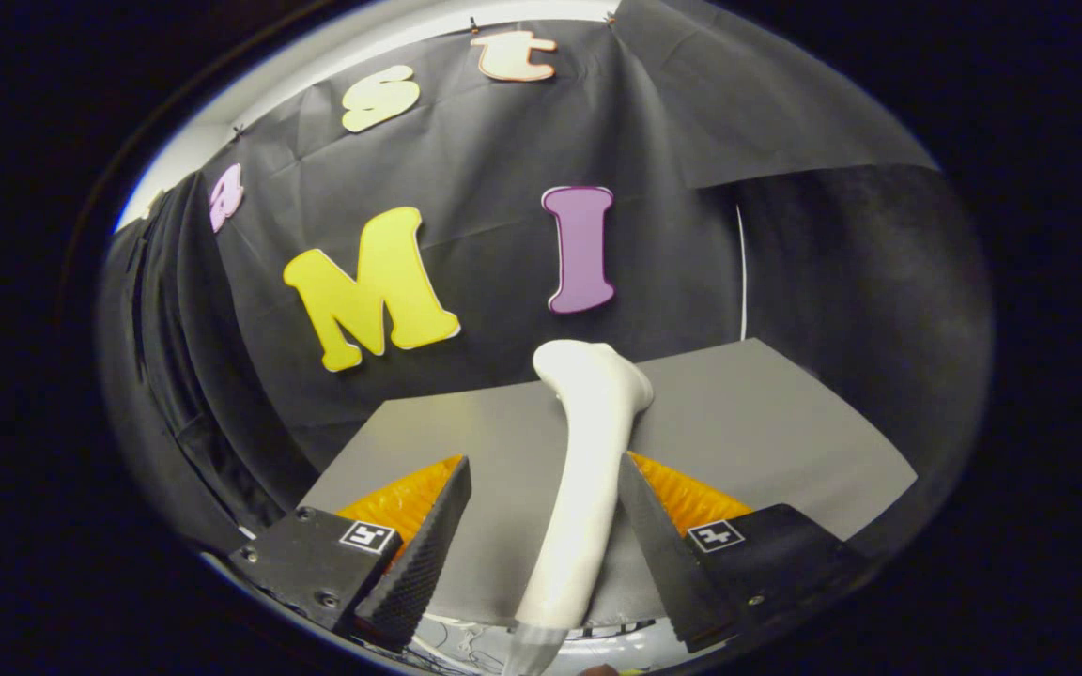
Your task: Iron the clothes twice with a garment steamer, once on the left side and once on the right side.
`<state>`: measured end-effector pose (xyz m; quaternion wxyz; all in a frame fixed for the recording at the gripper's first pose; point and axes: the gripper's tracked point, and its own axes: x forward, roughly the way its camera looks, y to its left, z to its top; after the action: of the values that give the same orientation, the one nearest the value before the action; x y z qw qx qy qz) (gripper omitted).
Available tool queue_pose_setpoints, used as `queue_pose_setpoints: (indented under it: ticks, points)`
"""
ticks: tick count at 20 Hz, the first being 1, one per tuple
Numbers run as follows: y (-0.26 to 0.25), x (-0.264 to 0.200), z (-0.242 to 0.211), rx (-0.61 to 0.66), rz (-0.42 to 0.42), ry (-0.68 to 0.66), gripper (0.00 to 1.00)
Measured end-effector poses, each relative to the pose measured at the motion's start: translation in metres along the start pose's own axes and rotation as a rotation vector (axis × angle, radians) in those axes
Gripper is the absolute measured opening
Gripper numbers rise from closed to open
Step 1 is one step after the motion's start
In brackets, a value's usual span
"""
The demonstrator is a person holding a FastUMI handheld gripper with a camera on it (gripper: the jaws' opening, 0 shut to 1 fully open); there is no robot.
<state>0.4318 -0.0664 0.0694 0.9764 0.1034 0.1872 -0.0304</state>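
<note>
Between two fingers: one white garment steamer (588, 469), handle nearest, long axis running away from camera, head (595, 371) at far end tilted slightly right. Gripper (541, 488) spread; right finger (644, 507) touches handle, left finger (433, 535) stands clear. Beneath and beyond: one grey table (748, 422). Farthest: black cloth wall (494, 272).

Smooth matt plastic steamer (588, 451); matt grey table (766, 422); cloth wall (503, 160).

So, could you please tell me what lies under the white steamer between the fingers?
A grey table lies under the steamer. The steamer hides the strip beneath it. The gripper is open; one finger touches it.
</note>
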Motion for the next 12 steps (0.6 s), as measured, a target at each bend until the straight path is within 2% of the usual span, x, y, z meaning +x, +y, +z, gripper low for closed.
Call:
queue_pose_setpoints:
  ticks: [3, 6, 8, 10, 12]
  points:
    - [-0.007, 0.012, -0.014, 0.035, -0.029, 0.076, 0.96]
    - [-0.006, 0.020, -0.026, 0.055, -0.014, 0.145, 0.95]
    - [-0.003, 0.023, -0.026, 0.040, -0.022, 0.148, 0.94]
    - [-0.002, 0.026, -0.030, -0.002, -0.059, 0.163, 0.84]
    - [0.000, 0.028, -0.033, -0.065, -0.101, 0.171, 0.83]
